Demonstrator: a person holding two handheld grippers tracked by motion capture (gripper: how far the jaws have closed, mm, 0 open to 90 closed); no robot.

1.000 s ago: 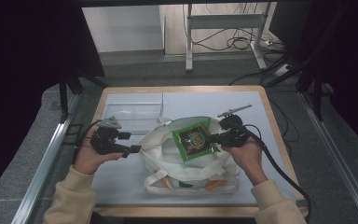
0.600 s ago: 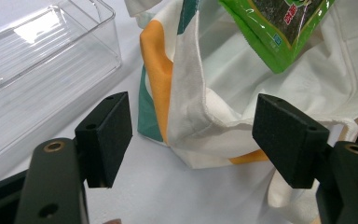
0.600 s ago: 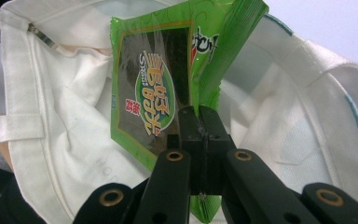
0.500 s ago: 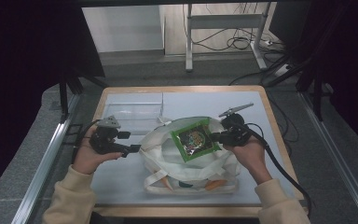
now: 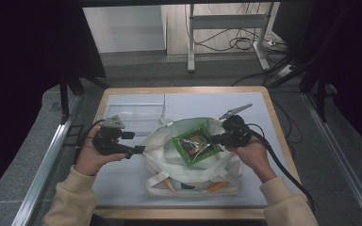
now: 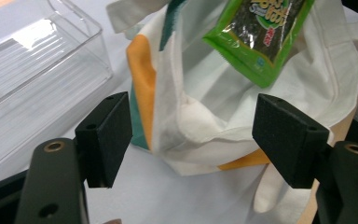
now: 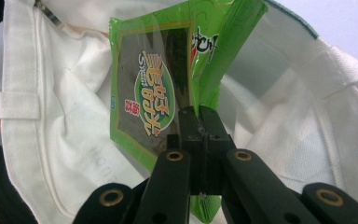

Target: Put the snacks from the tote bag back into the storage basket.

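Observation:
A white cloth tote bag (image 5: 188, 172) with orange and green print lies on the pale table mat, its mouth gaping upward. Over that mouth hangs a green seaweed snack packet (image 5: 196, 144), and my right gripper (image 5: 215, 139) is shut on its edge. The right gripper view has the two jaws pressed together on the packet (image 7: 158, 88) with the bag's white lining (image 7: 65, 140) behind. My left gripper (image 5: 136, 151) stands open just left of the bag, not touching it. Between its spread pads (image 6: 109, 135) I see the bag's side (image 6: 191, 121) and the packet (image 6: 261, 32) above it.
A clear plastic tray (image 5: 134, 113) sits at the back left of the table, also seen as the tray (image 6: 32, 65) in the left gripper view. The wooden table edge (image 5: 283, 132) runs past the right hand. Cables trail from both grippers.
The left gripper has shifted slightly toward the bag. The right gripper and the packet have stayed where they were.

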